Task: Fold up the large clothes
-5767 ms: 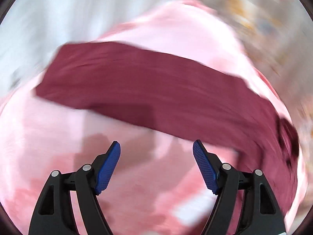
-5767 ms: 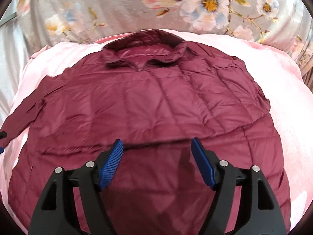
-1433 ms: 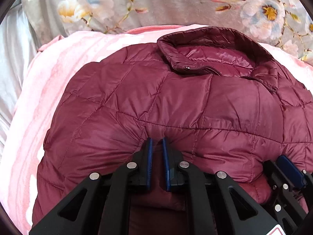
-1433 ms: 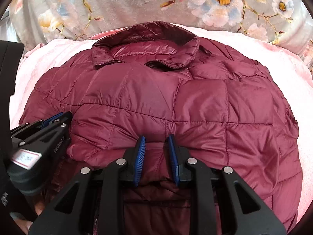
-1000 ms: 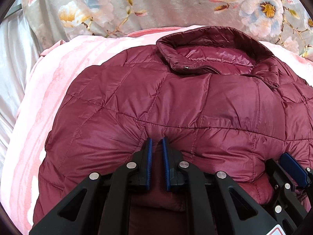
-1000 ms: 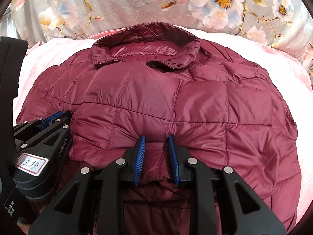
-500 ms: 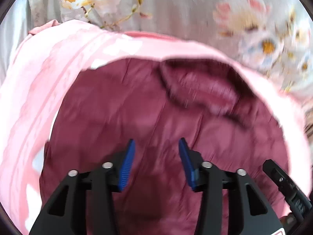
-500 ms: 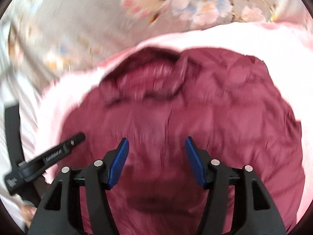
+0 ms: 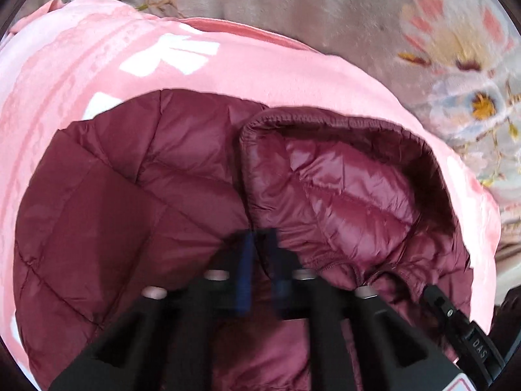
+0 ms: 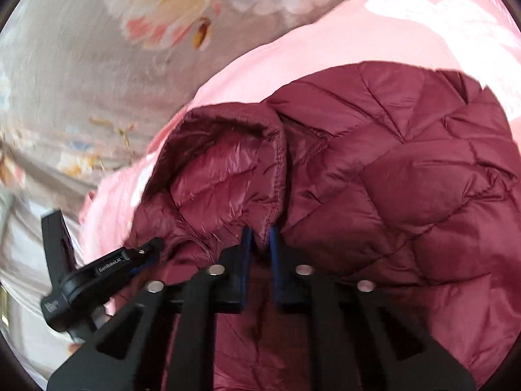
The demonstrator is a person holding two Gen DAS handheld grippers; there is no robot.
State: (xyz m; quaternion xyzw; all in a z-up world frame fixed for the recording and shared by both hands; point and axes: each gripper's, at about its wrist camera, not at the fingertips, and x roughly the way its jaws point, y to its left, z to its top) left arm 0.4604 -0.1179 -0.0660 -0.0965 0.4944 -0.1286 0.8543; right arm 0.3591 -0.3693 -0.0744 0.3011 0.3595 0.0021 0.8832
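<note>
Maroon quilted jacket [image 9: 136, 215] lies on the pink blanket [image 9: 97, 65]; left gripper [image 9: 260, 260] and right gripper [image 10: 259, 247] each pinch its collar edge.

light: pretty bright and even, soft, daylight-ish
glare: pink blanket [image 10: 423, 22] blows out to white in patches; sheen on the jacket [image 9: 351, 195] collar lining
shadows: dark under both grippers
blur: left gripper [image 9: 260, 273] smeared, floral sheet [image 9: 456, 49] mushy in both views
edges: heavy fisheye bend, black corners
</note>
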